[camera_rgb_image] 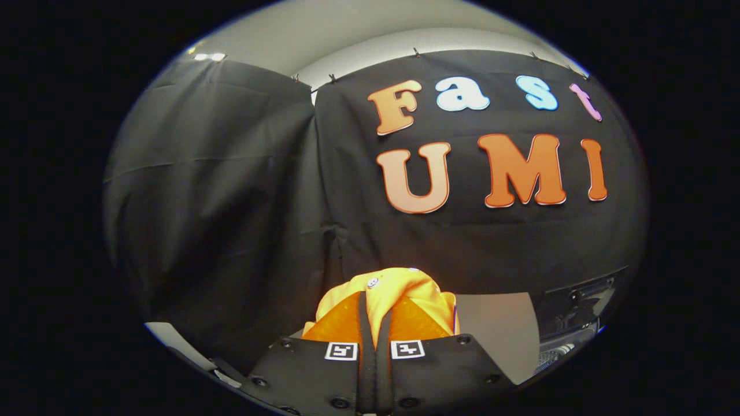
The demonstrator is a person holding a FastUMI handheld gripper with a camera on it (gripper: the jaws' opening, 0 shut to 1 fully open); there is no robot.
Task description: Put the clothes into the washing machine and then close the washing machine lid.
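A: How is the claw (pixel 376 329) seen?

B: Its two fingers are drawn almost together, and a bunched yellow fabric garment (pixel 399 289) with a small pale button is pinched between them. The cloth is pressed from both sides and is heaped up just ahead of the fingertips.

A: What is seen beyond the garment?

B: A pale flat surface (pixel 497 335) is glimpsed behind it, and to the right a dark appliance with a grey panel (pixel 572 312) is partly seen; whether it is the washing machine cannot be told. Farther back, black cloth is hung as the booth's wall (pixel 231 202).
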